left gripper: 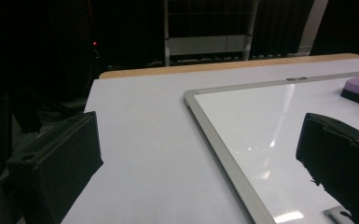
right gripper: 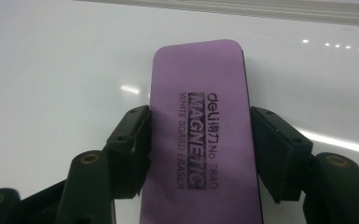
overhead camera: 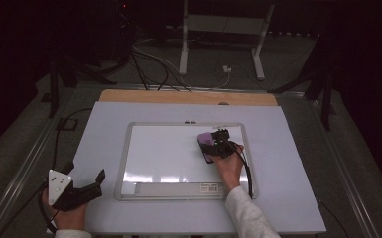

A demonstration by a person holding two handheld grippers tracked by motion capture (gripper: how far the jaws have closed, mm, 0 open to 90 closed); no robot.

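We have the right gripper (right gripper: 200,140) clamped across the eraser's (right gripper: 200,121) long sides, flat on the whiteboard (overhead camera: 168,153); it looks light, foam-soft, magnetic, so we grip mid-body; the left gripper (overhead camera: 92,186) hangs open beside the board.

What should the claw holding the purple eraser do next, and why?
Probably slide the purple whiteboard eraser across the whiteboard toward its middle. The right claw is clamped on the eraser's two long sides, and the eraser lies flat on the board near its upper right corner, so a wiping stroke is ready. The board already looks clean, though. The left claw waits open off the board.
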